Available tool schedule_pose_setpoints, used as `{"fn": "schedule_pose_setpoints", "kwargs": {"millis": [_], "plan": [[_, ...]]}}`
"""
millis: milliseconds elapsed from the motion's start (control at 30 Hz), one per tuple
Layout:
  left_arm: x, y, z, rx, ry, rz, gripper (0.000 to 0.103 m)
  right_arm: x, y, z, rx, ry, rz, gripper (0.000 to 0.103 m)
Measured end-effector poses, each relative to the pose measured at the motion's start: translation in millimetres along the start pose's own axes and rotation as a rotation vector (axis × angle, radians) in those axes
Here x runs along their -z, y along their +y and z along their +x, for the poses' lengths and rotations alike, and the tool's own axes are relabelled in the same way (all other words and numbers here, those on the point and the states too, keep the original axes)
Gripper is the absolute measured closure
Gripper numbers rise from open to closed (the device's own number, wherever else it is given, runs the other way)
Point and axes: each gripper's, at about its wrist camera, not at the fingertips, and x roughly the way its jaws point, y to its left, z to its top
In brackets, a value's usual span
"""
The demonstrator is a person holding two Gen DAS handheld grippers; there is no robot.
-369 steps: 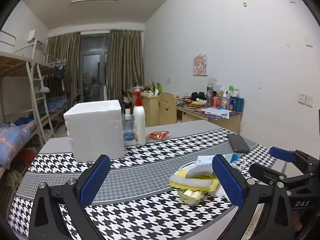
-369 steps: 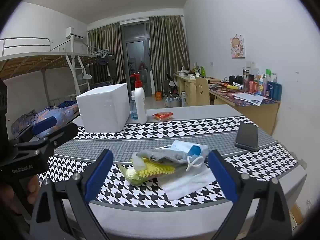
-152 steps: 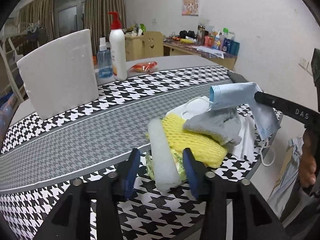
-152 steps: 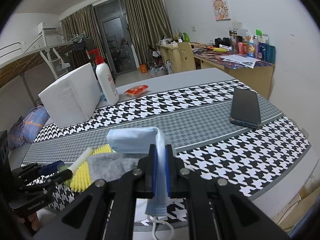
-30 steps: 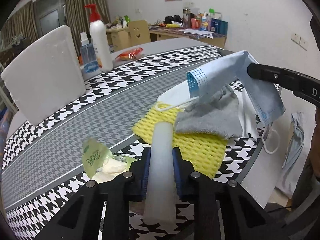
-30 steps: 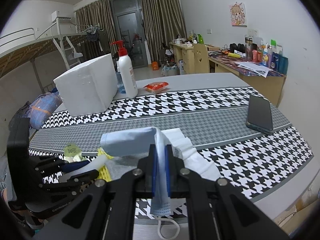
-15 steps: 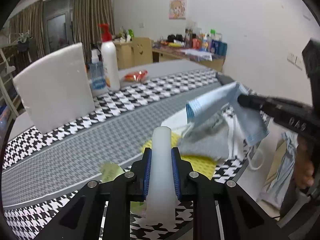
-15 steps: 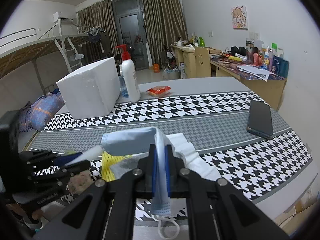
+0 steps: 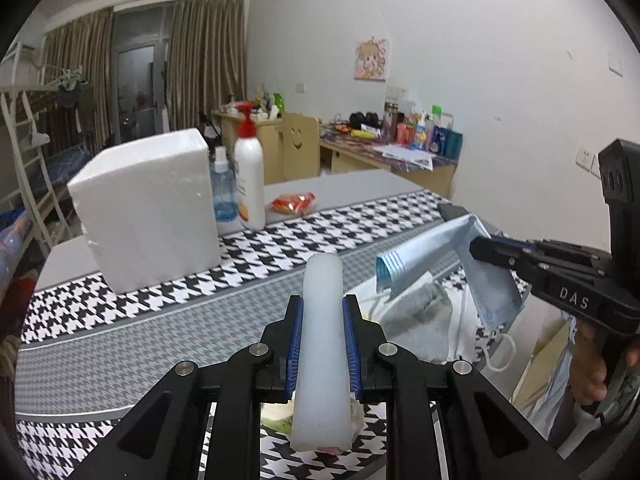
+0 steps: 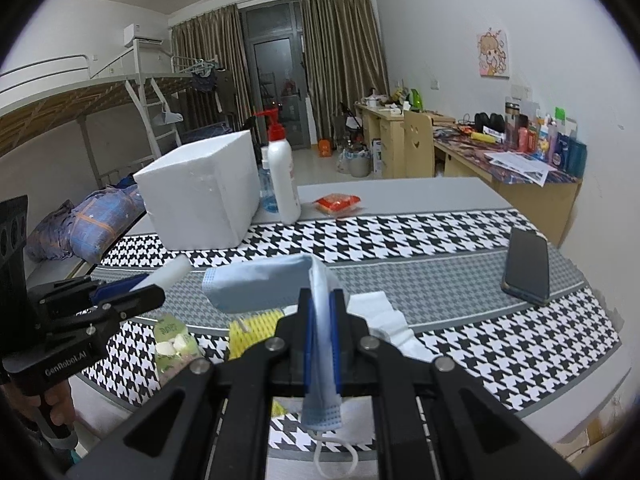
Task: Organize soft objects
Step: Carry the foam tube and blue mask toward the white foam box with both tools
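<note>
The left tongs (image 9: 322, 354) are clamped on a white foam stick (image 9: 322, 344). The stick's long way runs the same way the tongs point, and its far end pokes out past the tips. The right tongs (image 10: 320, 336) are squeezed tight on a blue face mask (image 10: 276, 282). One part of the mask sticks out to the left of these tongs, and the rest hangs down under them with its white loop dangling. Both things are up in the air, above the near edge of the table (image 10: 440, 276). Under and between the two tongs lie more soft things: a yellow net sleeve (image 10: 256, 326), a gray cloth (image 9: 420, 320), some white tissue (image 10: 384, 312) and a small green packet (image 10: 172, 336). The big white foam box (image 9: 148, 208) stands ahead of the left tongs and a bit to their left, far across the table. From the right tongs it is farther off to the left, so I think the left hand is the nearer one to it. If the box is where soft things go, which I cannot tell, the stick would need to travel forward with its far end leading. I cannot see an opening in the box from here.
</note>
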Motion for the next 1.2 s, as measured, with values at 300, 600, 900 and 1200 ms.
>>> {"fn": "schedule_pose_setpoints", "kwargs": {"millis": [300, 600, 900, 1200], "plan": [[-11.7, 9.5, -16.4, -0.049, -0.058, -0.009, 0.082, -9.0, 9.8, 0.1, -0.027, -0.013, -0.005, 0.092], [-20.7, 21.0, -24.8, -0.091, -0.095, -0.026, 0.082, -21.6, 19.8, 1.9, -0.052, -0.031, -0.02, 0.092], [-33.2, 36.3, -33.3, -0.15, -0.137, -0.047, 0.082, -37.0, 31.2, 4.1, -0.084, -0.062, -0.034, 0.092], [-49.0, 50.9, -37.6, -0.188, -0.167, -0.056, 0.082, -53.5, 41.6, 10.5, -0.097, -0.076, -0.05, 0.092]]}}
